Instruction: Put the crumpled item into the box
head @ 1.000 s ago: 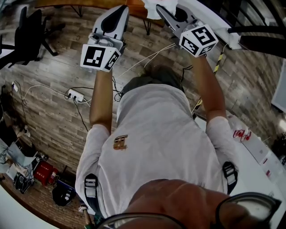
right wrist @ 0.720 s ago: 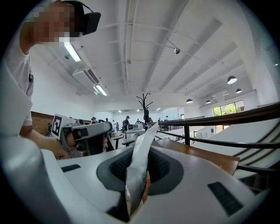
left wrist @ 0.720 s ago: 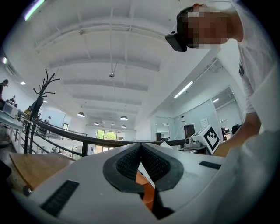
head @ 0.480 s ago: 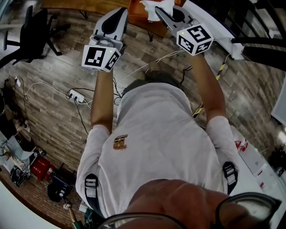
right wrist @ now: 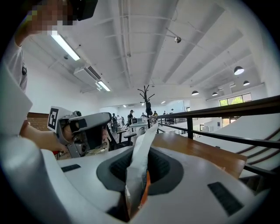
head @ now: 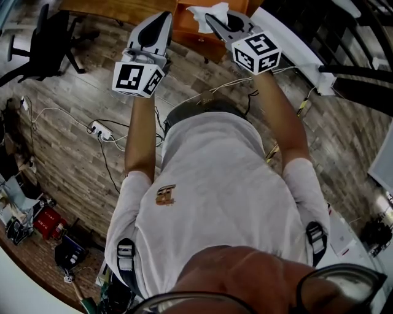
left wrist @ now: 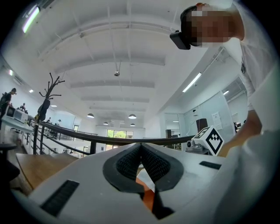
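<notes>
While the left gripper (head: pixel 164 17) has its jaws pressed together at the tips with nothing between them, the right gripper (head: pixel 213 18) just beside it is clamped on the white crumpled item (head: pixel 206 11), which stands out past its tips as a creased strip. In the head view the item shows against an orange-brown surface (head: pixel 202 40); whether that is the box I cannot tell. Only the right gripper view shows the pads (right wrist: pixel 159 166) pinching the item, with a wooden tabletop (right wrist: pixel 197 151) beyond. The left gripper view catches just the right gripper's marker cube (left wrist: pixel 212 140).
</notes>
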Available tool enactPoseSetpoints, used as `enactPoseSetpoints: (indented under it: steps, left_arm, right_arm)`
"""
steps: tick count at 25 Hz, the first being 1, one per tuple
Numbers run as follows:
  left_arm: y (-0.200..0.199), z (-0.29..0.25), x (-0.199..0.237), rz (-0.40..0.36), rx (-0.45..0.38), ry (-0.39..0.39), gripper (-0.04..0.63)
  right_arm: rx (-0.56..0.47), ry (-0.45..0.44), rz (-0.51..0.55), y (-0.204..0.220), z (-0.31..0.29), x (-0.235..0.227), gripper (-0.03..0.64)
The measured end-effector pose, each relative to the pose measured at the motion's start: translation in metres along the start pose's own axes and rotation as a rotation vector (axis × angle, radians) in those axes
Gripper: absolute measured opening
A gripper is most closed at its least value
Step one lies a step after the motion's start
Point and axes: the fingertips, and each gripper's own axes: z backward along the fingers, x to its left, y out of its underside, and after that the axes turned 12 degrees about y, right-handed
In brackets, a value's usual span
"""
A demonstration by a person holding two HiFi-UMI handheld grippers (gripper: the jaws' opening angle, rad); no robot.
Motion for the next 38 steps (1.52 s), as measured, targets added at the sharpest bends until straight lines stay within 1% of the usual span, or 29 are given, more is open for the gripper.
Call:
enactPoseSetpoints:
  steps: [5, 9, 17, 23, 28, 33, 38]
  left_arm:
    - [0.01, -0.012, 0.011, -0.004, 0.005, -0.015, 0.02]
    - [0.018, -0.022, 0.017, 0.0, 0.018, -0.016, 0.02]
    - [0.031, -0.035, 0.038, 0.009, 0.059, 0.007, 0.02]
    - [0.044, -0.039, 0.065, 0.021, 0.096, 0.026, 0.02]
    - [0.05, -0.04, 0.066, 0.035, 0.1, 0.048, 0.02]
    - [0.055, -0.042, 0.067, 0.05, 0.103, 0.07, 0.02]
    - [0.059, -0.033, 0.073, 0.062, 0.111, 0.083, 0.02]
  right_arm:
    - [0.034, -0.011, -0.002, 0.006, -0.014, -0.011, 0.072]
    - [0.083, -0.008, 0.005, 0.014, -0.028, -0.017, 0.072]
    - [0.224, 0.024, 0.001, 0.038, -0.064, -0.029, 0.072]
    - [0.325, 0.044, 0.013, 0.054, -0.09, -0.032, 0.072]
    - [0.404, 0.063, 0.013, 0.072, -0.097, -0.033, 0.072]
    - [0.476, 0.094, -0.017, 0.089, -0.11, -0.037, 0.072]
    - [0.523, 0.081, -0.02, 0.098, -0.125, -0.027, 0.072]
